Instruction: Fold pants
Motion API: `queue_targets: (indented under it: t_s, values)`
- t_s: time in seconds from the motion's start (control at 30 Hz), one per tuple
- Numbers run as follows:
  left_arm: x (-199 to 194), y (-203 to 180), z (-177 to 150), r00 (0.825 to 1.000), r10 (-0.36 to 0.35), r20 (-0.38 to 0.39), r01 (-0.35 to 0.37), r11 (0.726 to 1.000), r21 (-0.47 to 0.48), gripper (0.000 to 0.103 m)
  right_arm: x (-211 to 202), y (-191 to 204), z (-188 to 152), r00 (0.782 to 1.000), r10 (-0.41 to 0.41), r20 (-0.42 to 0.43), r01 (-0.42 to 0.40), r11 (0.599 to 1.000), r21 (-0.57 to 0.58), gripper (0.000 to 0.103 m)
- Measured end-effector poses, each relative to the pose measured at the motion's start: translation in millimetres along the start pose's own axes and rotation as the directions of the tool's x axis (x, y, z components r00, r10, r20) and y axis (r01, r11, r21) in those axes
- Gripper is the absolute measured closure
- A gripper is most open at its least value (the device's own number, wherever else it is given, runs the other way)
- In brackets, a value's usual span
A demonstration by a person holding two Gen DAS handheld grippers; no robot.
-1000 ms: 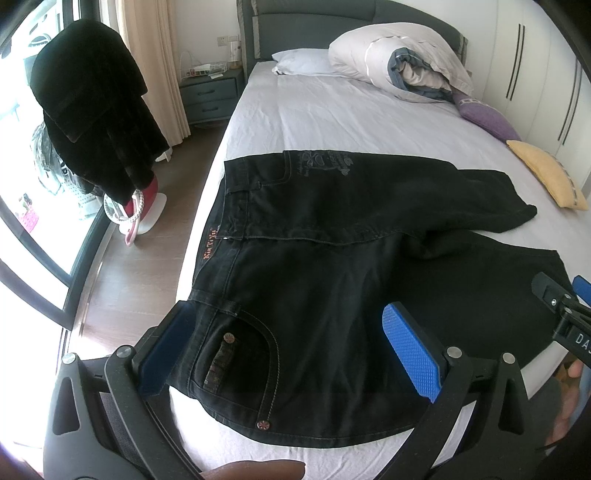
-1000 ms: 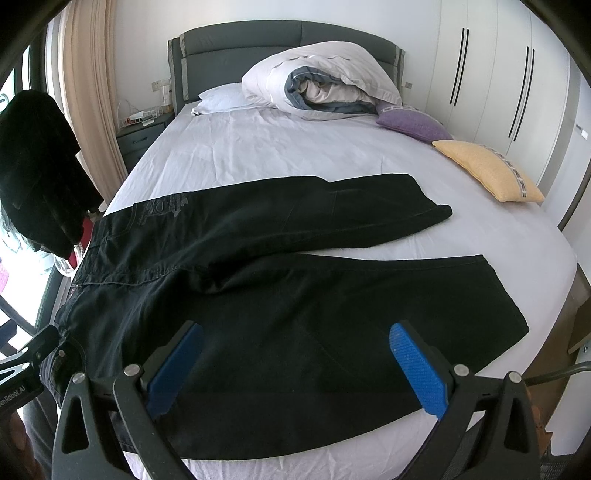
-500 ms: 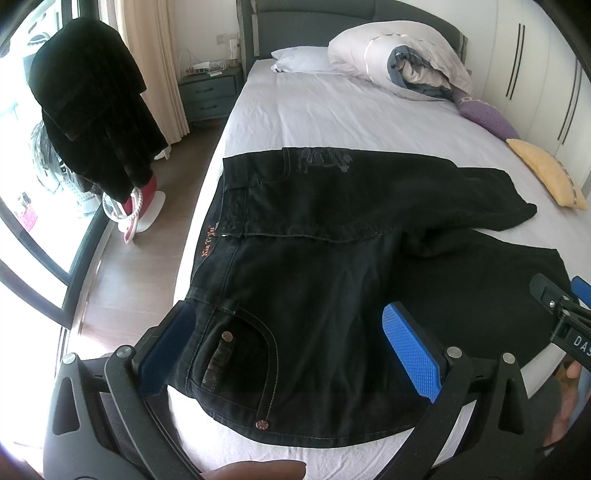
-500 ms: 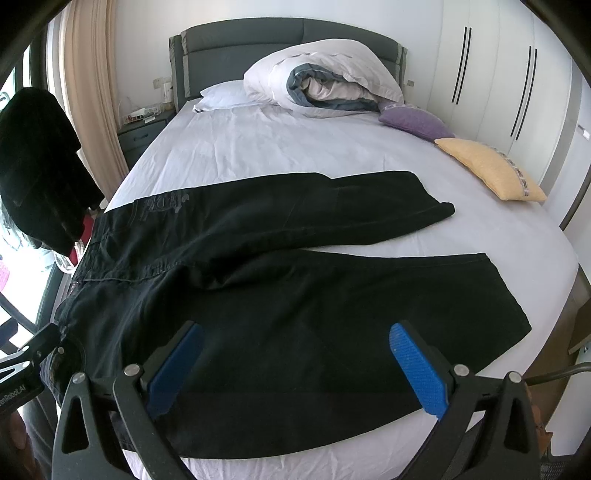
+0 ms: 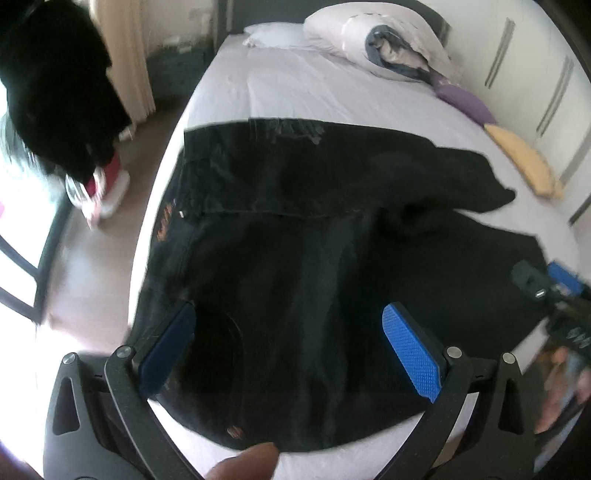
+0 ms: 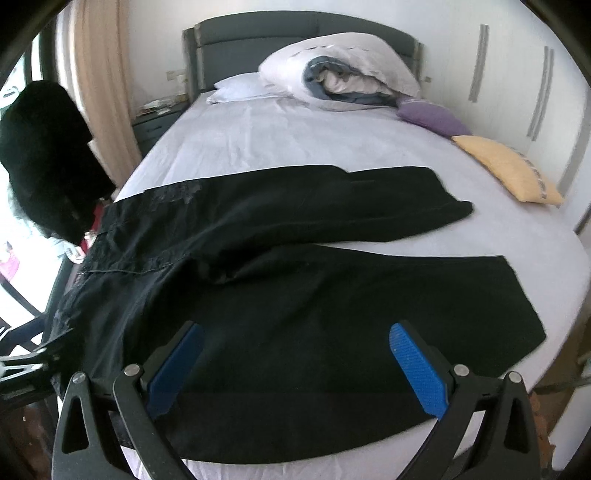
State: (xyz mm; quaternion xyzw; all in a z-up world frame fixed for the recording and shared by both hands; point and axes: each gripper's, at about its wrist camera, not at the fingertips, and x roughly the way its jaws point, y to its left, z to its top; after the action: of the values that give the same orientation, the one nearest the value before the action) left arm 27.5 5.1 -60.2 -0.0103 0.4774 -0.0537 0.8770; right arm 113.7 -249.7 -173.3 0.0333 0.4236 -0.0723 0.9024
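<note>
Pants [image 6: 258,295]: black, spread flat across the near part of the bed [image 6: 295,147], waistband toward the left edge, both legs running right. Far leg [image 6: 332,206] angled toward the pillows, hem short of the yellow cushion [image 6: 506,168]. Near leg [image 6: 369,295] wider, hem near the right edge of the mattress, lower edge along the foot of the bed. White sheet showing in a wedge between the legs. Faint print on the far hip [image 5: 291,129]; orange stitching at the waistband [image 5: 164,225]; pocket seam [image 5: 236,332] between the left fingers, blurred.

Left gripper [image 5: 288,350]: fingers spread wide, blue pads [image 5: 412,354] facing each other, hovering over the hip and pocket area; contact with cloth cannot be told. Nothing between the pads but the pants below. Thumb tip [image 5: 247,461] at the bottom edge.

Right gripper [image 6: 295,369]: fingers released, wide apart, over the thigh of the near leg, close to the foot edge; contact with cloth cannot be told. Also seen from the left wrist view at far right [image 5: 554,291], blurred.

Bed: grey headboard [image 6: 295,33], white pillow [image 6: 240,86], rolled duvet [image 6: 343,70], purple cushion [image 6: 432,118] just beyond the yellow one.

Surroundings: black coat [image 6: 44,158] hanging left of the bed, beige curtain [image 6: 99,74], nightstand [image 6: 155,125], white wardrobe [image 6: 517,74] at right, wood floor [image 5: 92,277].
</note>
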Motion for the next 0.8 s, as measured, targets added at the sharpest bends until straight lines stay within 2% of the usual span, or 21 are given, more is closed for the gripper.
queue_targets:
  t_s: [0.03, 0.1, 0.17, 0.2, 0.3, 0.37, 0.4, 0.43, 0.47, 0.53, 0.6, 0.67, 0.7, 0.8]
  values:
    - [4, -3, 1, 1.000, 0.024, 0.014, -0.025, 0.999, 0.032, 0.000, 2, -1, 2, 1.000, 0.029, 0.001, -0.029, 0.999, -0.013, 0.000]
    - [13, -4, 7, 1.000, 0.027, 0.013, -0.028, 0.997, 0.075, 0.000, 8, -1, 9, 0.997, 0.082, 0.001, -0.081, 0.995, -0.049, 0.000]
    - [31, -2, 25, 0.997, -0.007, -0.071, 0.016, 0.992, 0.126, 0.000, 14, 0, 18, 0.989, 0.149, -0.005, -0.149, 0.984, -0.101, 0.000]
    - [38, 3, 35, 0.996, -0.012, -0.083, 0.023, 0.992, 0.124, 0.000, 18, -1, 24, 0.982, 0.191, -0.009, -0.190, 0.974, -0.124, 0.000]
    - [45, 17, 82, 0.999, -0.033, 0.002, 0.032, 0.983, 0.179, 0.000, 32, -4, 51, 0.939, 0.341, -0.042, -0.342, 0.913, -0.220, 0.000]
    - [60, 22, 123, 0.998, -0.049, 0.029, 0.039, 0.959, 0.280, 0.000, 44, -4, 74, 0.912, 0.401, -0.086, -0.407, 0.857, -0.317, 0.001]
    - [66, 23, 135, 0.998, -0.057, 0.030, 0.044, 0.948, 0.314, 0.000, 50, -4, 85, 0.900, 0.423, -0.108, -0.433, 0.829, -0.354, 0.005]
    - [79, 26, 158, 0.997, -0.072, 0.025, 0.057, 0.926, 0.374, 0.000, 57, -4, 96, 0.886, 0.445, -0.133, -0.460, 0.800, -0.386, 0.007]
    - [89, 29, 173, 0.996, -0.085, 0.011, 0.073, 0.909, 0.410, 0.000, 67, -4, 109, 0.873, 0.460, -0.163, -0.484, 0.772, -0.412, 0.008]
    - [117, 36, 207, 0.993, -0.106, -0.044, 0.114, 0.876, 0.469, 0.000, 87, -4, 133, 0.862, 0.465, -0.203, -0.505, 0.741, -0.443, 0.009]
    - [140, 43, 229, 0.986, -0.131, -0.105, 0.166, 0.851, 0.498, 0.000, 112, -8, 157, 0.852, 0.468, -0.234, -0.521, 0.720, -0.458, 0.014]
    - [168, 48, 247, 0.976, -0.132, -0.174, 0.206, 0.826, 0.525, 0.001, 135, -8, 175, 0.848, 0.465, -0.255, -0.530, 0.718, -0.452, 0.019]
    - [178, 50, 251, 0.971, -0.135, -0.200, 0.223, 0.814, 0.536, 0.004, 143, -10, 183, 0.840, 0.474, -0.264, -0.542, 0.713, -0.445, 0.022]
    - [211, 53, 263, 0.940, -0.159, -0.301, 0.306, 0.782, 0.543, 0.010, 169, -4, 198, 0.822, 0.495, -0.282, -0.569, 0.687, -0.451, 0.026]
